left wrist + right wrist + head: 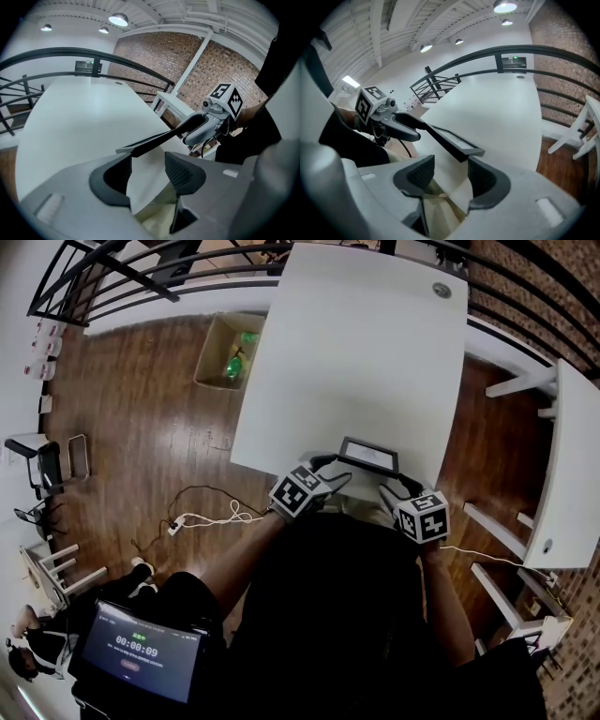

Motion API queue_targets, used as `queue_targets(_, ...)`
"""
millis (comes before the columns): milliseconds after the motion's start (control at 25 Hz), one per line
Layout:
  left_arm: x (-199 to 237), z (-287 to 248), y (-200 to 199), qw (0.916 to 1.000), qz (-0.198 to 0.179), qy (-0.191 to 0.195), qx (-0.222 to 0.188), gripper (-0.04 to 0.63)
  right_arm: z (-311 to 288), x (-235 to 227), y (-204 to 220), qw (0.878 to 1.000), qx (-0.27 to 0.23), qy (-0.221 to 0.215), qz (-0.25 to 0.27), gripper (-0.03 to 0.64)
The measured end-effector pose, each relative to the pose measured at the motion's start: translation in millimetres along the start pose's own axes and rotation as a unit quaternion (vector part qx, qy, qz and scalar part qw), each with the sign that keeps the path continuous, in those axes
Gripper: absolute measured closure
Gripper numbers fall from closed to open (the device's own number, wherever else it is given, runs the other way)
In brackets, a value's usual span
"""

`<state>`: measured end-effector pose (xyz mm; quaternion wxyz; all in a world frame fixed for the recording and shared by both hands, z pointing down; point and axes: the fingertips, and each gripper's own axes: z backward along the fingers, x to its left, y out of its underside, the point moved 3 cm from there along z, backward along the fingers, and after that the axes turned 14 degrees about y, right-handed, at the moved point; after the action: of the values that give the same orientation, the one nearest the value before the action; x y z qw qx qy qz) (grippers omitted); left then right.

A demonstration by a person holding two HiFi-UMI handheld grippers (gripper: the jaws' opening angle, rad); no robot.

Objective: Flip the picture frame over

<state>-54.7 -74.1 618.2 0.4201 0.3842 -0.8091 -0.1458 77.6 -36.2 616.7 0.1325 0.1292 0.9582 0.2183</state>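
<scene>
— At the table's (356, 352) six o'clock edge, where's the frame (368, 457)?
— Between both tools: left gripper (147, 171) at its nine o'clock, right gripper (451, 176) at three, jaws wide, clamping nothing.

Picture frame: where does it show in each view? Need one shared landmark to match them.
Head view: picture frame at centre, by the white table's near edge.
Left gripper view: centre, an edge-on dark bar rising to the right, just beyond the jaws.
Right gripper view: centre, a dark bar rising to the left, just beyond the jaws.
Shared landmark: the curved black railing past the table.
</scene>
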Motion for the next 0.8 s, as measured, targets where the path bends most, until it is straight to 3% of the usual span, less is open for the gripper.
queue_targets(800,12,-9,-30,0.9995,-0.026,-0.001,0.019,0.364,-5,-28,-25,1.000,-0.015,0.016,-0.004,0.411)
